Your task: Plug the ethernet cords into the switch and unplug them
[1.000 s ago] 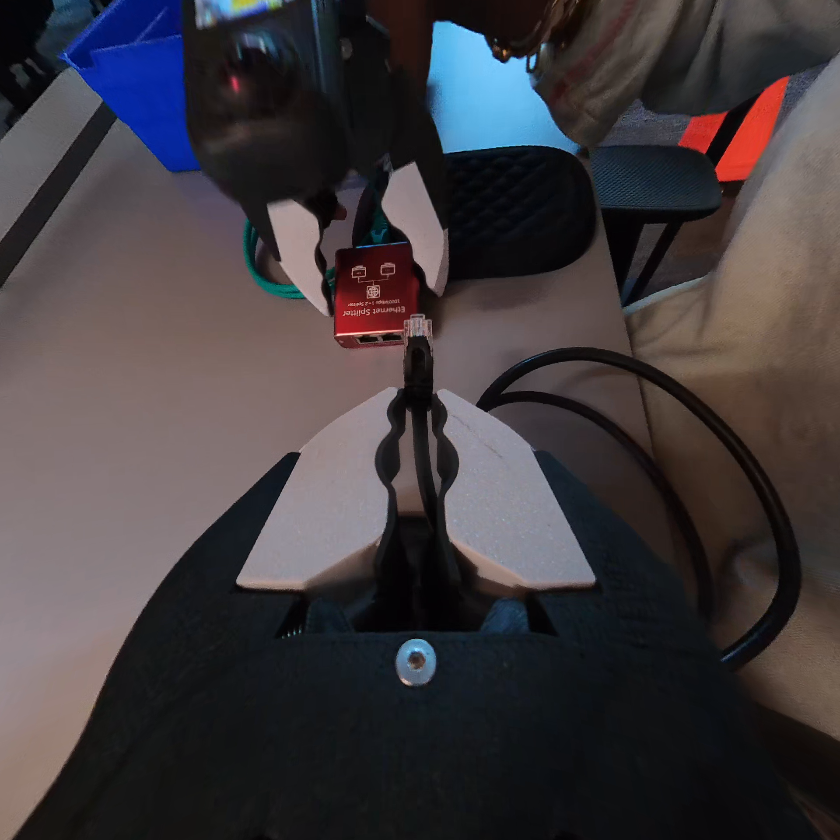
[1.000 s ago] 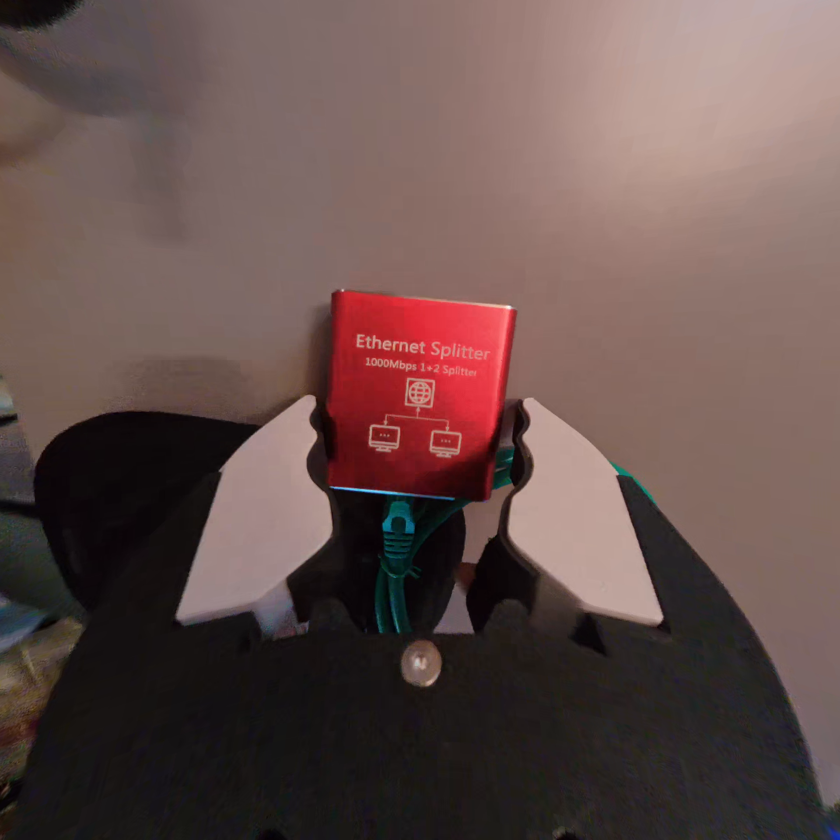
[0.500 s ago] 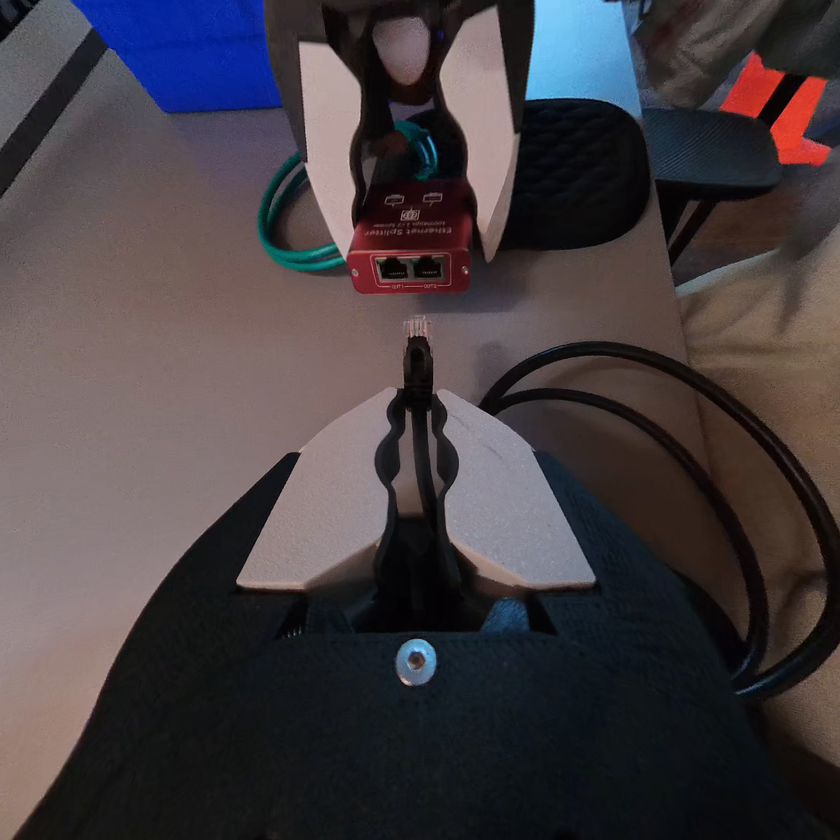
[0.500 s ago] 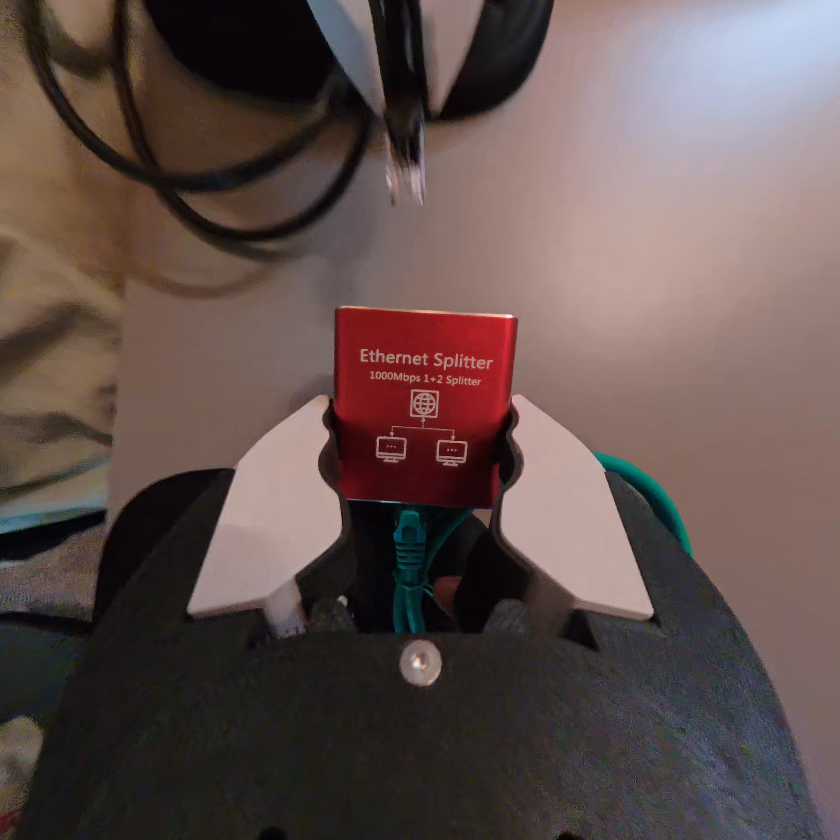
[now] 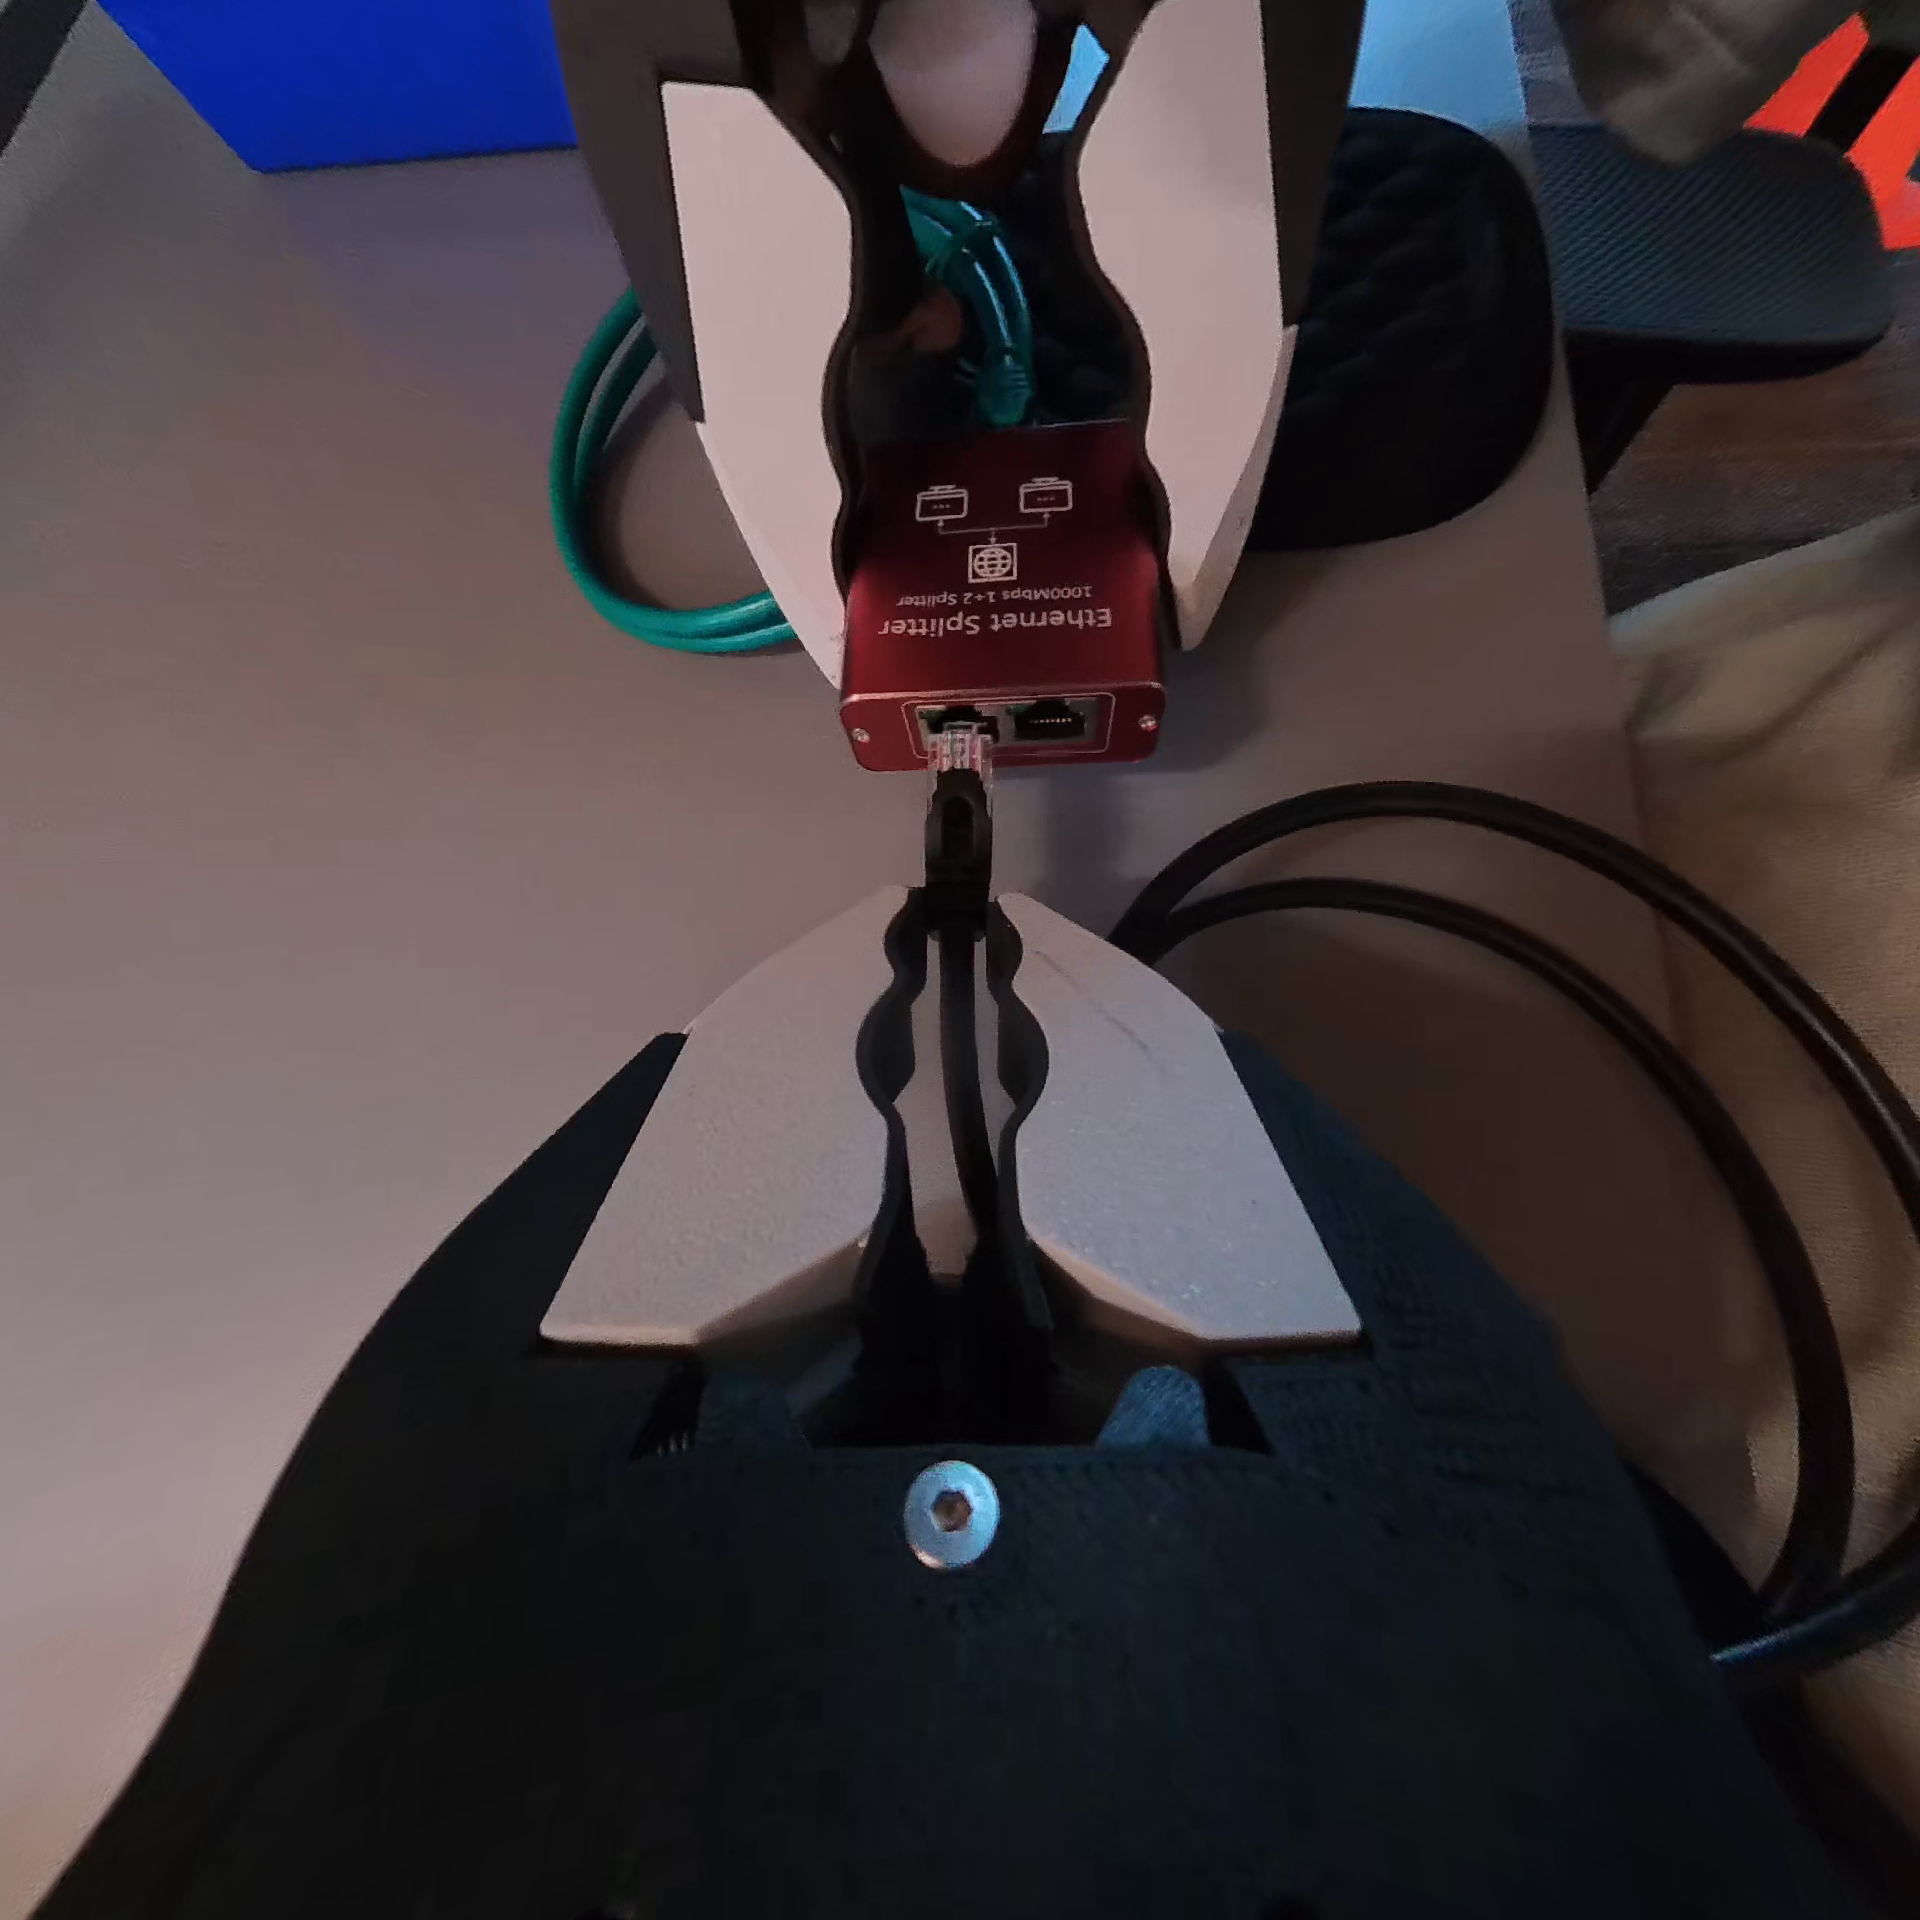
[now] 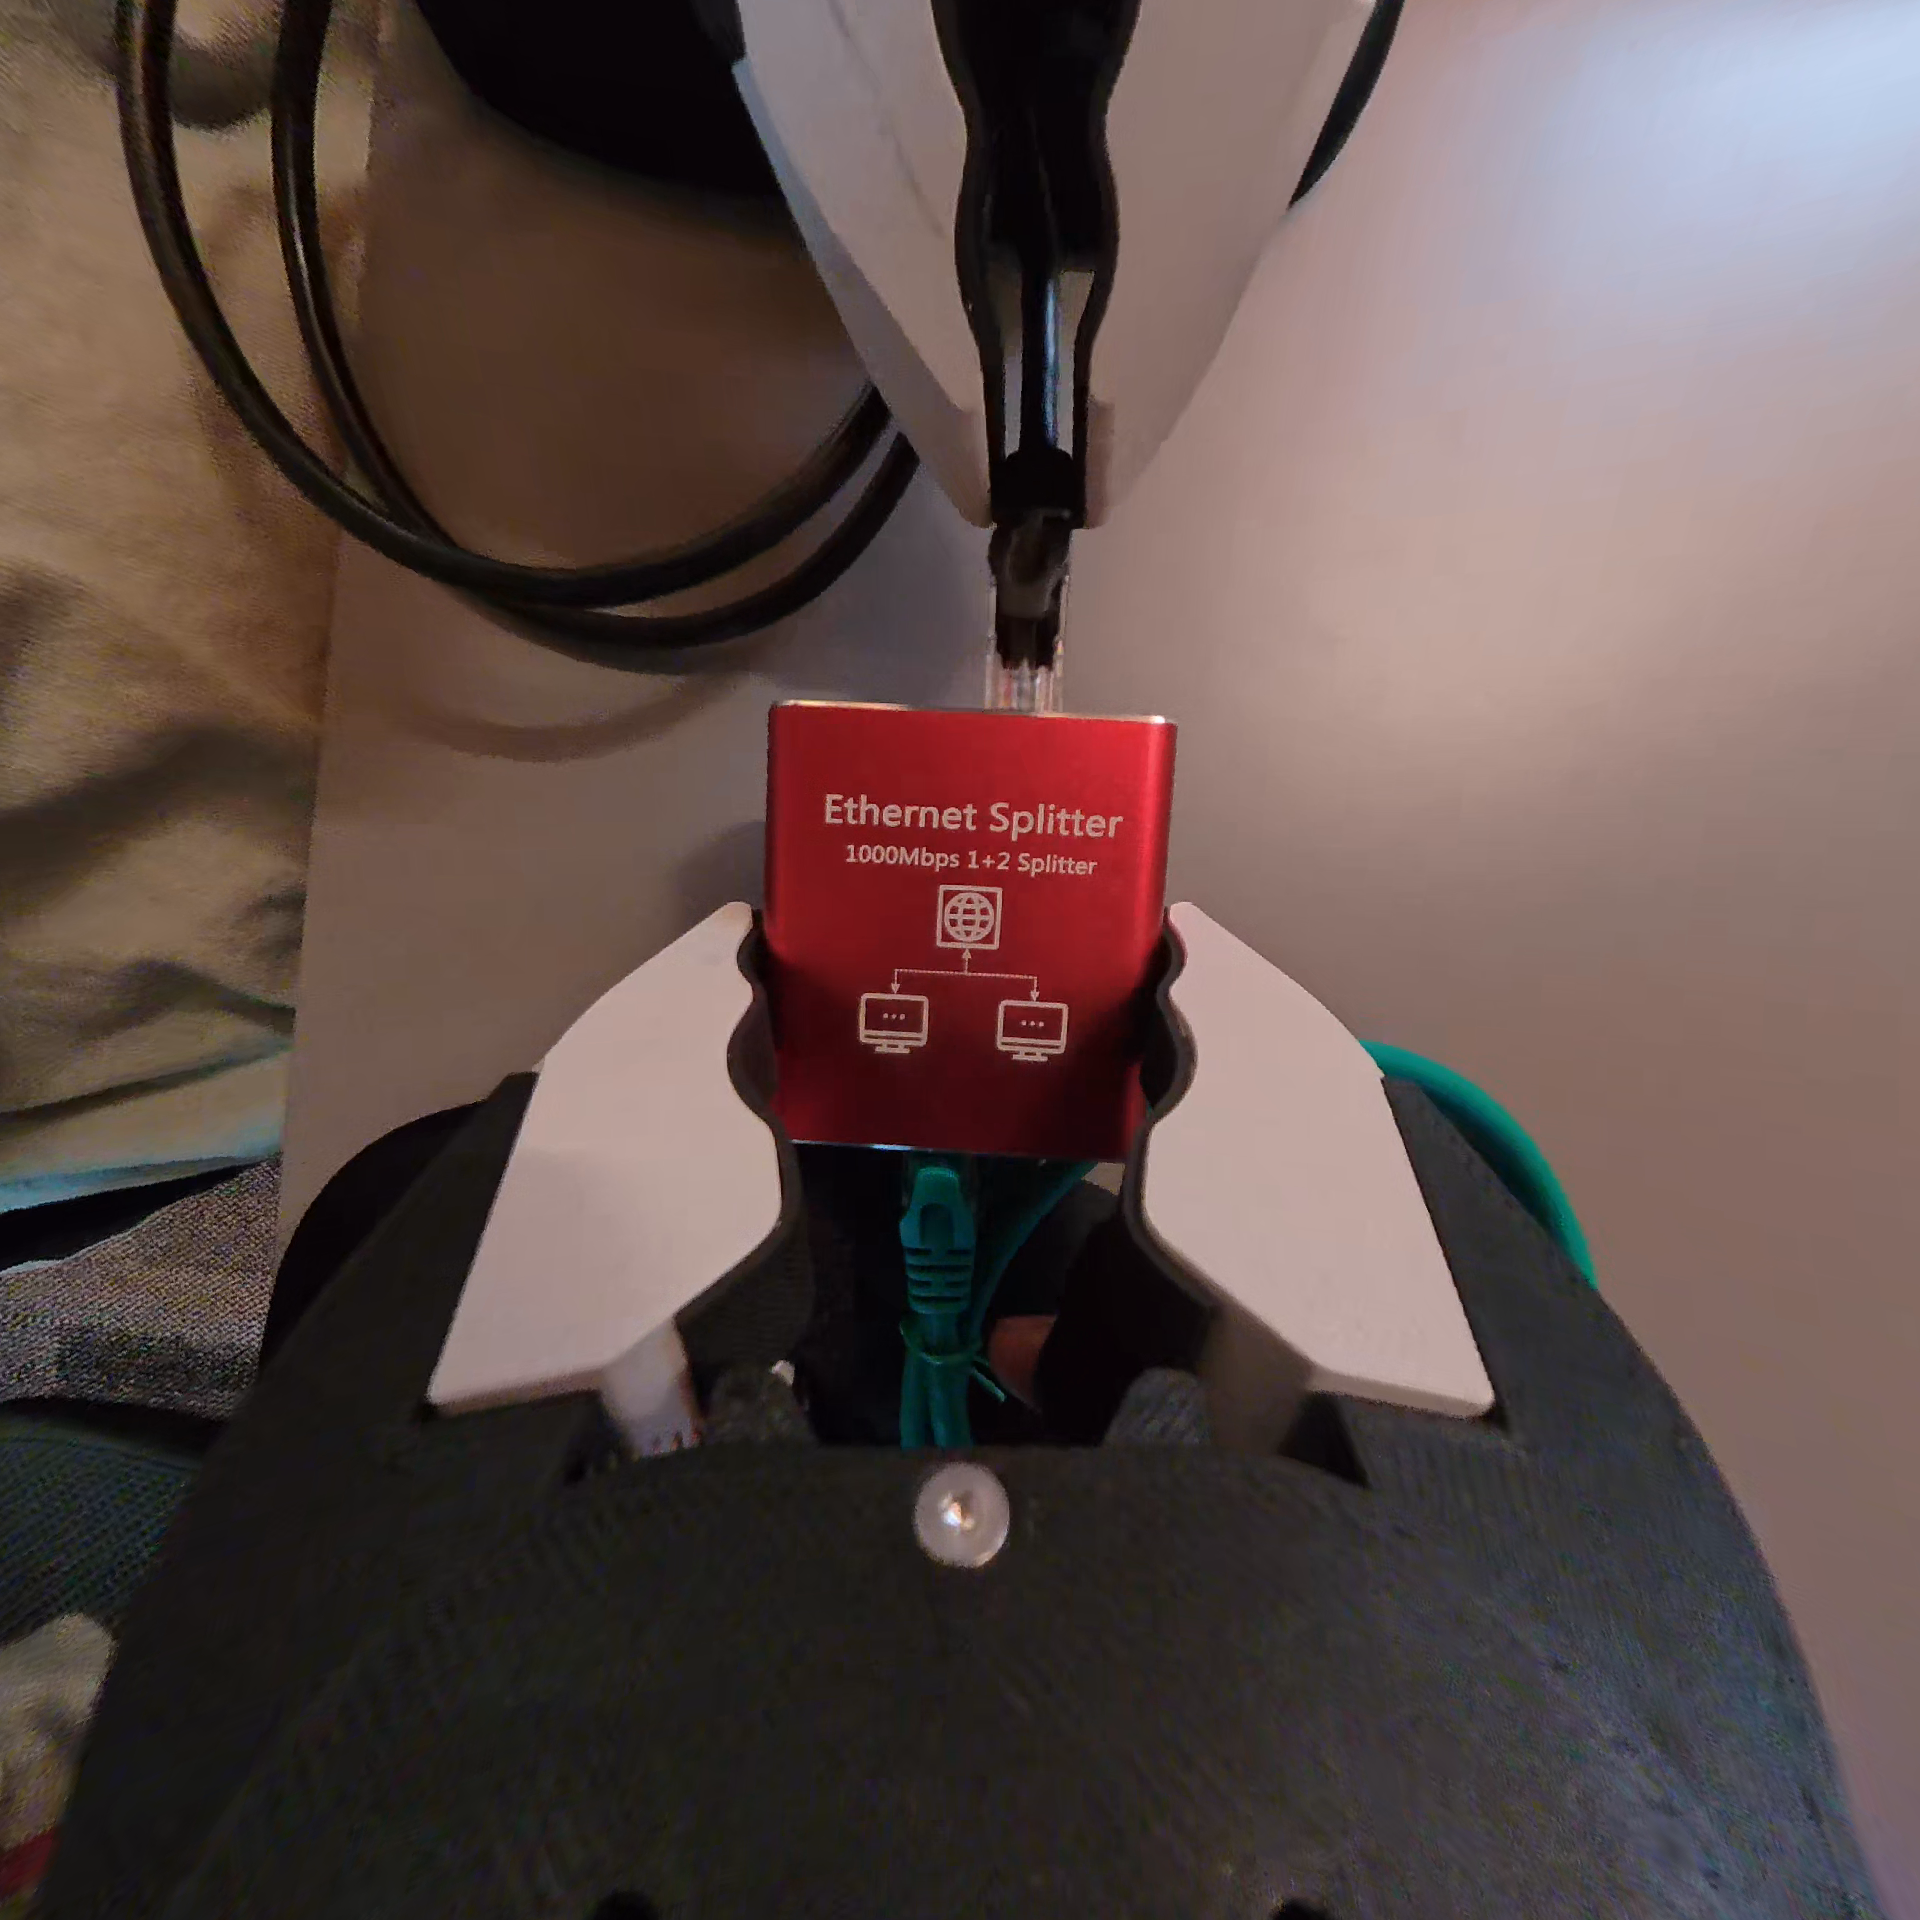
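Now the left gripper (image 5: 951,904) is pinching the black cord (image 5: 961,1039), its clear plug (image 5: 961,750) touching the port edge of the red switch (image 6: 971,925), which the right gripper (image 6: 961,920) is clamping beside bare table (image 5: 312,831); a green cord (image 6: 935,1247) is sitting in its rear.

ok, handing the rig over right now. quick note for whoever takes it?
Left gripper: shut on the black cord, clear plug pointing ahead.
Right gripper: shut on the red switch, held by its sides.
Green cord is already plugged into the switch's back.
Black plug tip is at the mouth of one of the two front ports, the left one in the left wrist view; not seated. The other front port is empty.
Left: push the black plug home, then unplug the cords.
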